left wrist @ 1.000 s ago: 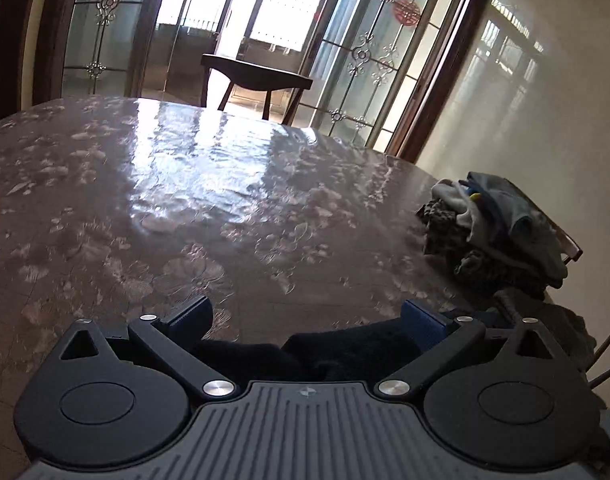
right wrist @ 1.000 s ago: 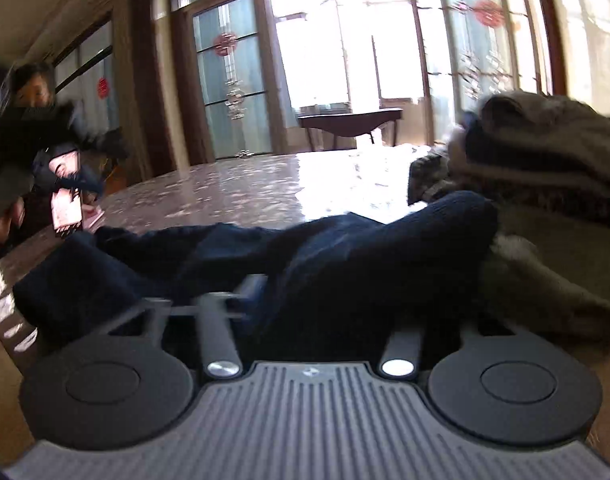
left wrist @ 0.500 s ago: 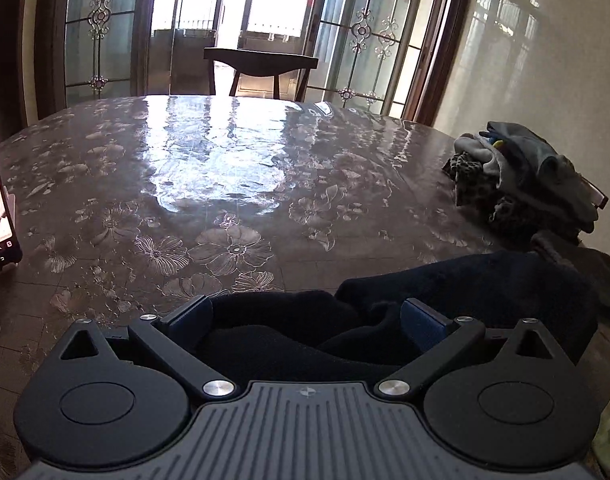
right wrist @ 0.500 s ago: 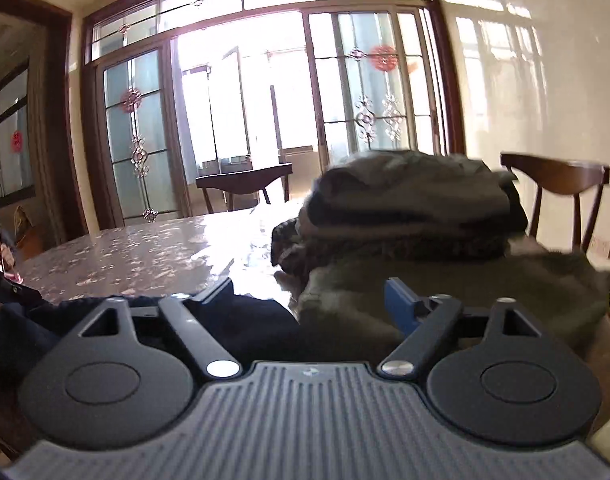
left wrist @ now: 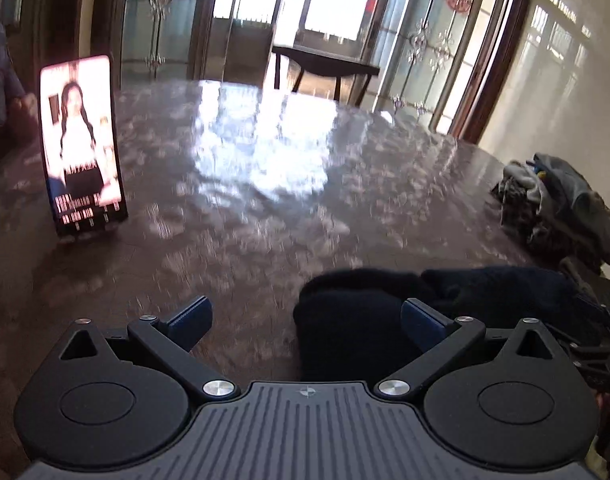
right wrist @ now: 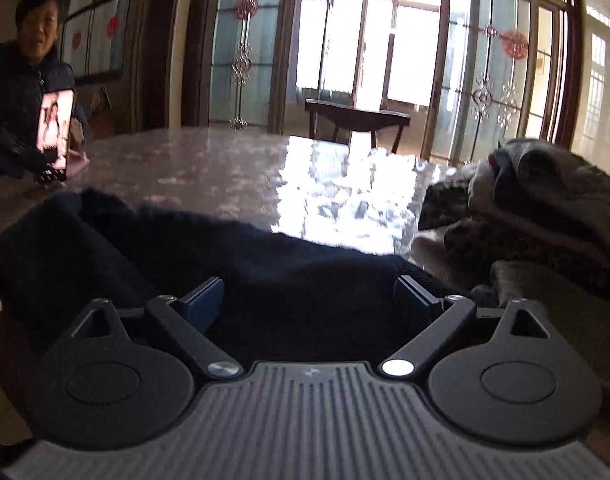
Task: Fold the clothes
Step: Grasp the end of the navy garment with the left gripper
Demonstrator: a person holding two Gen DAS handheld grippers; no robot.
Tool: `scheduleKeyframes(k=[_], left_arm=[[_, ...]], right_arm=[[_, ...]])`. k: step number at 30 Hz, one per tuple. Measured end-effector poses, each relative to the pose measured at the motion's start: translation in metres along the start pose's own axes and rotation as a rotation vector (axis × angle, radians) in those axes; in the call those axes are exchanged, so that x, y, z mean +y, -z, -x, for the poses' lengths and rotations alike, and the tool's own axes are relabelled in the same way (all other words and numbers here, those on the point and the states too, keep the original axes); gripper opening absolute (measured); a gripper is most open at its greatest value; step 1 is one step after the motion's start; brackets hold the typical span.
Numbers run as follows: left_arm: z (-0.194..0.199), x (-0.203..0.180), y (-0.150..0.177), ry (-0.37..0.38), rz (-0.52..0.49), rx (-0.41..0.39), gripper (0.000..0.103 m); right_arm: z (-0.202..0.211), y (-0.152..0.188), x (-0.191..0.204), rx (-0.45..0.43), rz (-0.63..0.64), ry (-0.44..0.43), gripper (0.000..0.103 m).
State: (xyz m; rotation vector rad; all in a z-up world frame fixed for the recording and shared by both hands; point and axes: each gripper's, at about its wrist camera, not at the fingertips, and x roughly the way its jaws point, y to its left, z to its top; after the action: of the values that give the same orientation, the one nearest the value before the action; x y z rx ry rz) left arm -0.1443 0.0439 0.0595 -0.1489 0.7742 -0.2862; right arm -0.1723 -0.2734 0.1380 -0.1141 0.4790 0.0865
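A dark navy garment (left wrist: pixel 357 320) lies bunched on the glossy floral table (left wrist: pixel 265 208). My left gripper (left wrist: pixel 305 318) is open. The garment's left end sits between its jaws, against the right finger (left wrist: pixel 423 320), while the left finger (left wrist: pixel 189 318) stands over bare table. In the right wrist view the same garment (right wrist: pixel 265 264) stretches across the table under my right gripper (right wrist: pixel 309 300). Its jaws are opening and stand wide, with the cloth lying between them and neither pad pressing on it.
A pile of grey and patterned clothes (left wrist: pixel 557 200) (right wrist: pixel 545 208) sits at the table's right edge. A lit phone (left wrist: pixel 81 140) stands at the left, with a person (right wrist: pixel 29 80) seated behind it. A dark chair (left wrist: pixel 325 64) stands beyond the far edge.
The left view has swung left, bringing the phone in and putting the garment at the right jaw. The right jaws have spread wider, and that view has swung from the clothes pile back over the dark garment.
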Motion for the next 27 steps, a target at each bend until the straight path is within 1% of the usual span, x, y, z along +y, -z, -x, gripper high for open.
scheduleKeyframes(k=[2,5,8,12,15,18,22,25,27], left_arm=[[-0.009,-0.006,0.005,0.020,-0.007,0.037,0.102],[-0.024,-0.014,0.012,0.050,-0.017,0.092,0.103],[-0.035,-0.019,0.018,0.078,0.031,0.111,0.103],[-0.045,-0.022,0.023,0.076,0.058,0.126,0.103],[-0.049,-0.027,0.026,0.057,0.036,0.115,0.103],[-0.051,-0.033,0.027,0.034,0.016,0.105,0.103],[-0.051,-0.034,0.031,0.035,0.046,0.069,0.103],[-0.049,-0.034,0.031,0.065,0.083,0.061,0.103],[-0.050,-0.036,0.031,0.103,0.076,0.070,0.103]], right_arm=[[-0.010,0.006,-0.005,0.028,-0.012,-0.001,0.096],[-0.008,0.009,-0.004,0.030,-0.002,0.008,0.096],[-0.006,0.009,-0.004,0.026,0.000,0.007,0.096],[-0.003,0.008,-0.006,0.023,-0.012,-0.007,0.097],[-0.003,0.008,-0.005,0.023,-0.005,-0.012,0.101],[-0.004,0.009,-0.005,0.023,-0.005,-0.016,0.102],[-0.005,0.008,-0.004,0.021,-0.010,-0.022,0.102],[-0.007,0.007,-0.002,0.019,-0.014,-0.026,0.102],[-0.007,0.007,-0.002,0.019,-0.013,-0.025,0.102]])
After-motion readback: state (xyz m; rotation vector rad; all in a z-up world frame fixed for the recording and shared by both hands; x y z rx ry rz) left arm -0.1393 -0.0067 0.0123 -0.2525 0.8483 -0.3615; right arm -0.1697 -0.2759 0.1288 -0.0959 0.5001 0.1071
